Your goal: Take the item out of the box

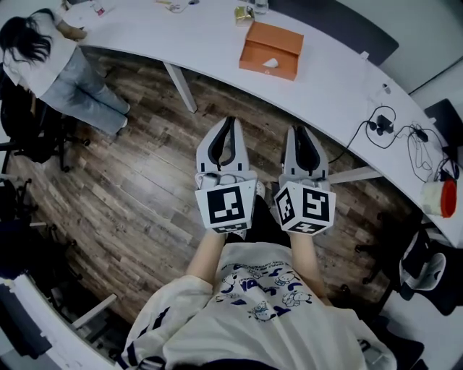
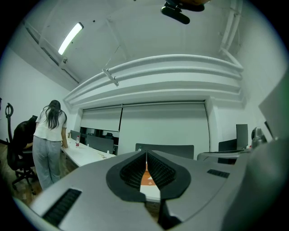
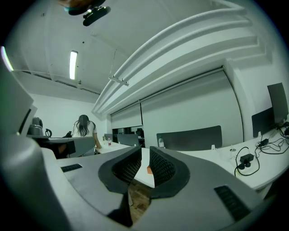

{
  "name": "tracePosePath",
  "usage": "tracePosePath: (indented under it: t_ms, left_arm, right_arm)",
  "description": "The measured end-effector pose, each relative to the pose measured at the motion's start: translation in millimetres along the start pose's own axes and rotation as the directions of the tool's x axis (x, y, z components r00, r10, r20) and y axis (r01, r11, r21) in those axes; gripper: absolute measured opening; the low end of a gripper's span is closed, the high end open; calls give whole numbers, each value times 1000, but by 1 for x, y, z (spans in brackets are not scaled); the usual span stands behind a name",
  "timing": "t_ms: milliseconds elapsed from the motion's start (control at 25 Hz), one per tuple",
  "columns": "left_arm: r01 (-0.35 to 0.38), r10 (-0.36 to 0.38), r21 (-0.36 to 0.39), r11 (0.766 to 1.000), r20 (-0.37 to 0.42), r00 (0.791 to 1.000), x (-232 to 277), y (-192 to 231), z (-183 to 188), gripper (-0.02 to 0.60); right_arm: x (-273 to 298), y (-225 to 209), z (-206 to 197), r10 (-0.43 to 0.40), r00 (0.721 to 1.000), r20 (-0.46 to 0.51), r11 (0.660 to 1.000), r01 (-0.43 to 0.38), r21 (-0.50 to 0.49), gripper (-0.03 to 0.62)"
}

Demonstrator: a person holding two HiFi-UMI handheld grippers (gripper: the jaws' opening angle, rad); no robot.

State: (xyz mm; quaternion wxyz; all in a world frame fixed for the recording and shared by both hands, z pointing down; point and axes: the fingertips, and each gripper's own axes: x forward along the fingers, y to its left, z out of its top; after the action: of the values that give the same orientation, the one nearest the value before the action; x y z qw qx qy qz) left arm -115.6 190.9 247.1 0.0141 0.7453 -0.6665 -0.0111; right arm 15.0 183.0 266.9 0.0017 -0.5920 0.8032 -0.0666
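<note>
Head view, looking steeply down: a person stands on a wood-plank floor (image 1: 130,188) facing a curved white bench (image 1: 340,87) and holds a gripper in each hand, both pointing level toward the bench.

The left claw (image 2: 146,155) is pressed together with nothing in it. In the left gripper view only a hairline slit shows between its ribbed pads (image 2: 133,171). The right claw (image 3: 145,153) stands slightly apart, and the narrow gap between its jaws holds nothing; only bench and floor show through it. Each gripper carries a marker cube, the left cube (image 1: 226,206) and the right cube (image 1: 307,208), both close to the person's chest.

The orange box (image 1: 271,49) lies on the bench, ahead of both claws and well apart from them. Neither claw touches it. A small pale item (image 1: 270,63) rests at the box's near edge. It is too small to identify, possibly a white tab or a piece of tissue.

A small yellowish object (image 1: 243,14) sits just beyond the box. Black cables (image 1: 394,130) trail across the bench to the right. A second person (image 1: 51,58) in a white top and grey trousers stands at the bench's far left end, leaning over it. A dark office chair (image 1: 32,123) stands just beside that person.
</note>
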Motion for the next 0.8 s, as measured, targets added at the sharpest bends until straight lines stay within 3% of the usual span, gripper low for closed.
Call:
tracePosePath:
  t_ms: [800]
  left_arm:
    - [-77,78,22,997,-35,996,181,-25,-1,21]
  right_arm:
    - [165,-101,22,63,998,-27,998,-62,32,67]
